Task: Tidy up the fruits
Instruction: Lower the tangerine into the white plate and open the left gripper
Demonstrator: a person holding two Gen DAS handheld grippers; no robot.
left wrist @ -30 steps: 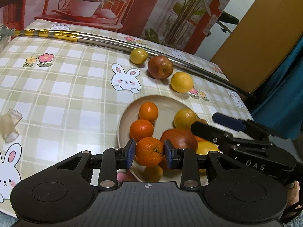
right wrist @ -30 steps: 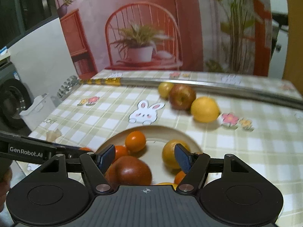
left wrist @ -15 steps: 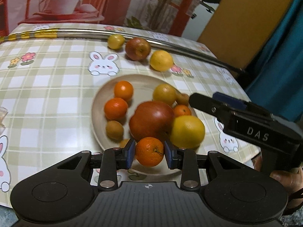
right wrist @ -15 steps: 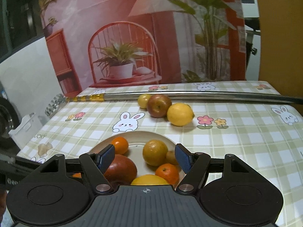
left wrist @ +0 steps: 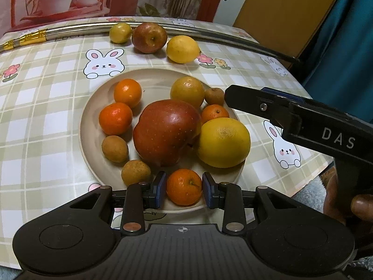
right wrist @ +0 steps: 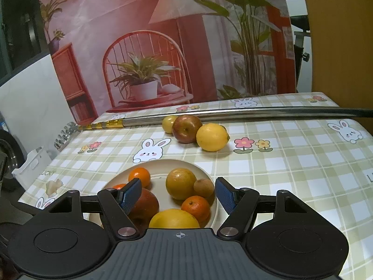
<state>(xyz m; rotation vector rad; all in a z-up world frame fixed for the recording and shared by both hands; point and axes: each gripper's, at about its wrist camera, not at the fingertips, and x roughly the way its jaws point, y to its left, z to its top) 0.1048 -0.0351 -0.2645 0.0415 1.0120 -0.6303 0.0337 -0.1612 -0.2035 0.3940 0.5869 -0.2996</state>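
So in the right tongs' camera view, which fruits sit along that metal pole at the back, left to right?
Small yellow fruit → red apple → lemon, all lying outside the plate.

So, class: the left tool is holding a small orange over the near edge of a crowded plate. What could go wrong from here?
1. The near rim of the plate has little free room; released there, the small orange in the left tool might roll off onto the tablecloth.
2. Lowering it could nudge the big apple or the brown fruit beside it.
3. The right tool hangs open over the same plate, so the two tools might bump.
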